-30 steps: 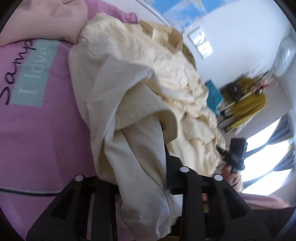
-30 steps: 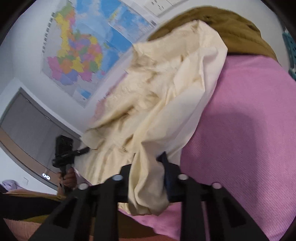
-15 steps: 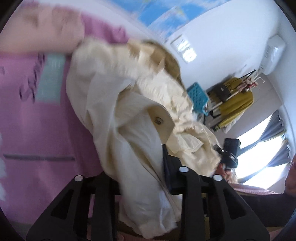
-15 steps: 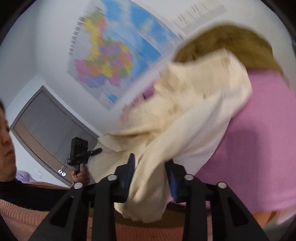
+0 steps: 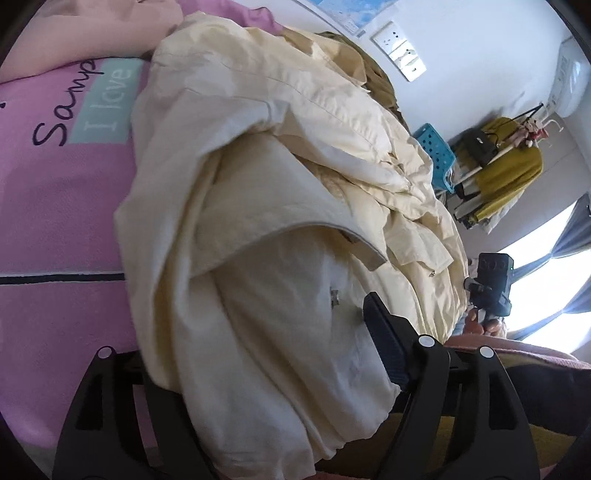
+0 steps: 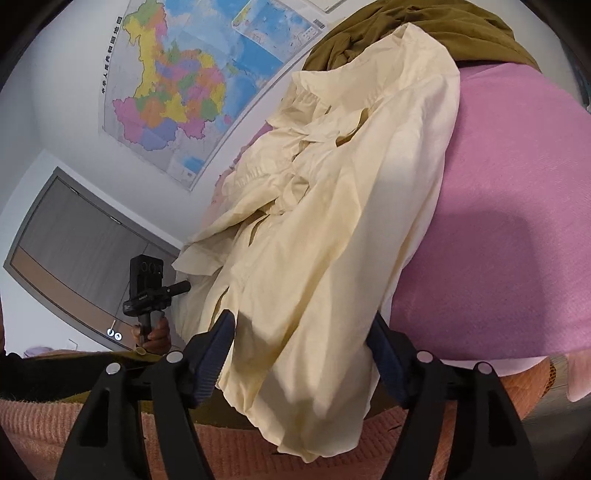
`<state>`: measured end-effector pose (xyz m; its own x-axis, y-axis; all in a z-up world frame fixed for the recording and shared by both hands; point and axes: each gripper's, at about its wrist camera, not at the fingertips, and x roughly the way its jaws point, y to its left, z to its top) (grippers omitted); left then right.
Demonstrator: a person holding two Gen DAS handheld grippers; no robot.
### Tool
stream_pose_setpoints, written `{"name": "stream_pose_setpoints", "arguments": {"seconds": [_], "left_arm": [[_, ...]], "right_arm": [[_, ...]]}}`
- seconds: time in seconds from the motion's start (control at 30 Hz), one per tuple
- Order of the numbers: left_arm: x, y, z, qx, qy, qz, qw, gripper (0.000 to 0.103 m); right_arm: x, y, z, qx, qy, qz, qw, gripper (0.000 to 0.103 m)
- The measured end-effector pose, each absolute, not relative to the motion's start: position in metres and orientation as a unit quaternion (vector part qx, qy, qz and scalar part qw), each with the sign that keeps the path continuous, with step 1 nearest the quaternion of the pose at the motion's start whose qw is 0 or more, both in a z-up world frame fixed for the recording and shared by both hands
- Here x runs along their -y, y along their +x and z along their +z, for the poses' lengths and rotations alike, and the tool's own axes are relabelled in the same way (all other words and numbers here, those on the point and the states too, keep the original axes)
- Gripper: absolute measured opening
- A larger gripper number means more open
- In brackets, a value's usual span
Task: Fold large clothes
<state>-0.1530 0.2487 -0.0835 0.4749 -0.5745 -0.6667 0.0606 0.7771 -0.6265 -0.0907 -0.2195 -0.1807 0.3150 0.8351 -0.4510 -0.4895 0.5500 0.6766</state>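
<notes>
A large cream-yellow garment [image 5: 280, 192] lies crumpled on a pink bed cover [image 5: 55, 206]; it also shows in the right wrist view [image 6: 332, 206]. My left gripper [image 5: 258, 354] is open, its jaws spread wide with the cloth bunched loosely between them; the left finger is hidden under the cloth. My right gripper [image 6: 303, 354] is open too, jaws wide apart, with a fold of the garment hanging between them. Each gripper shows in the other's view, at the garment's opposite end.
An olive-brown garment [image 6: 424, 26] lies at the far end of the bed. A peach garment [image 5: 85, 33] lies top left. A clothes rack with a mustard coat [image 5: 509, 173] and a blue basket [image 5: 439, 155] stand by the wall. A map [image 6: 177, 85] hangs on the wall.
Both grippers were shut on the cream garment and have opened wide, letting the cloth go. The garment has dropped back onto the bed.
</notes>
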Motion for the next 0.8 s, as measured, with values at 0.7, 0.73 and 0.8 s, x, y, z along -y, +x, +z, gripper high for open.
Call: {"name": "stream_pose_setpoints", "arguments": {"seconds": [0.7, 0.73, 0.8], "left_arm": [[-0.272, -0.143, -0.025, -0.423, -0.283, -0.211, 0.835, 0.024], [-0.274, -0.141, -0.021, -0.422, -0.286, -0.213, 0.834, 0.024], [-0.275, -0.136, -0.013, -0.420, -0.284, -0.214, 0.835, 0.024]], "right_arm": [[0.232, -0.087, -0.088, -0.256, 0.229, 0.449, 0.825, 0.014], [0.232, -0.083, -0.082, -0.250, 0.234, 0.449, 0.825, 0.014], [0.230, -0.075, -0.069, -0.238, 0.237, 0.444, 0.831, 0.013]]}}
